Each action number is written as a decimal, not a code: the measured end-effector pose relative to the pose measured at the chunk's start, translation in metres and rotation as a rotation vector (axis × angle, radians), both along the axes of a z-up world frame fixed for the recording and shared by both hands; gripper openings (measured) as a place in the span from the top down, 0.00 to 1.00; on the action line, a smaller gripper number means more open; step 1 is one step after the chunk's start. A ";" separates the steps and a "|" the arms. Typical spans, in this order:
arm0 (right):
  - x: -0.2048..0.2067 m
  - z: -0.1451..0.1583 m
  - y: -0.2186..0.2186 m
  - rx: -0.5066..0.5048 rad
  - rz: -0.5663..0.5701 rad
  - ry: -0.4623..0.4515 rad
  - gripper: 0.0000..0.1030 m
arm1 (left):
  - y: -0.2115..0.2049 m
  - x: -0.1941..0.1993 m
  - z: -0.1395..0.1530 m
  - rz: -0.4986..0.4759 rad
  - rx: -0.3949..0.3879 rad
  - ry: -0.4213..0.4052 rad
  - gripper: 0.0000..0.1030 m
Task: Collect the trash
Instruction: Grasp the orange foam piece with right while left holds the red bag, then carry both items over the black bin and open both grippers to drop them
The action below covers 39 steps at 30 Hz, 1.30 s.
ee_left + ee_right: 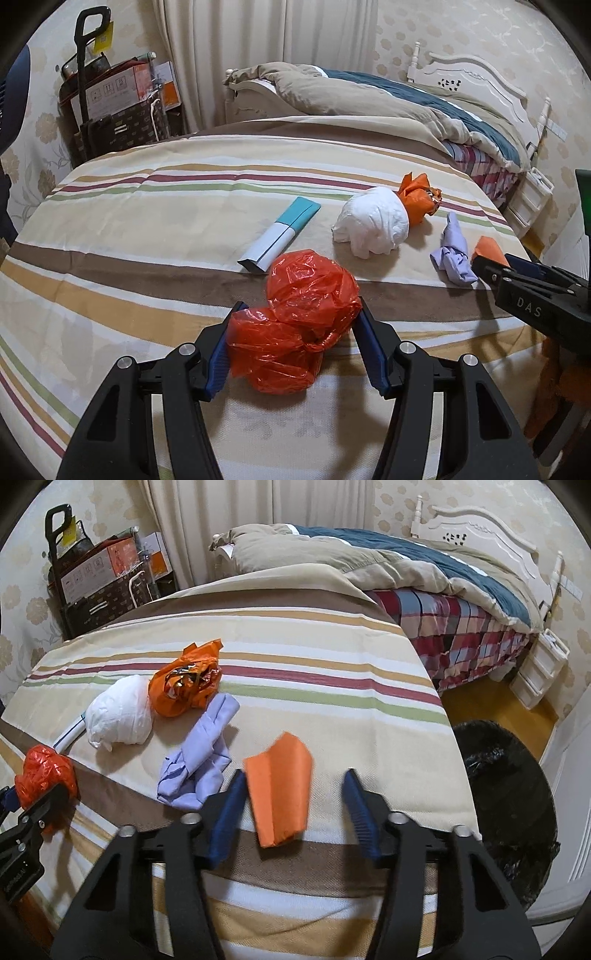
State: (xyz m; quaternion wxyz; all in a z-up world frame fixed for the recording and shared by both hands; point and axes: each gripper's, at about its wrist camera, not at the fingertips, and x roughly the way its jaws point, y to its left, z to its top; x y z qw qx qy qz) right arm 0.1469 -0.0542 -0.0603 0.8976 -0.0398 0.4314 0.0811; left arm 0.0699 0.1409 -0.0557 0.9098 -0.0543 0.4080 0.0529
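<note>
Nearest on the striped bedcover (129, 229), the left gripper (295, 332) is clenched on a crumpled red plastic bag (299, 317), both blue pads pressing its sides. To the right, the right gripper (293, 801) straddles a folded orange paper piece (280, 794); its left pad touches the paper, the right pad stands apart, so nothing is grasped. Just beyond lie a crumpled lilac cloth (199, 764) and a teal-and-white flattened carton (280, 236). Farther off, a white wadded bag (373, 225) touches an orange plastic bag (417, 199). A black-lined bin (509, 794) stands on the floor at right.
</note>
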 end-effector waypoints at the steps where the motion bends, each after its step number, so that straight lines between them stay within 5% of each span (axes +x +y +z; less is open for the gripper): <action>1: -0.002 0.000 0.001 -0.001 0.007 -0.003 0.68 | 0.000 0.000 0.000 -0.001 0.002 0.000 0.43; 19: -0.069 0.012 -0.032 0.088 -0.019 -0.039 0.70 | -0.032 -0.015 0.009 -0.061 0.005 -0.046 0.44; 39: -0.077 0.034 -0.177 0.053 -0.291 -0.178 0.70 | -0.193 0.018 0.035 -0.334 -0.002 -0.146 0.44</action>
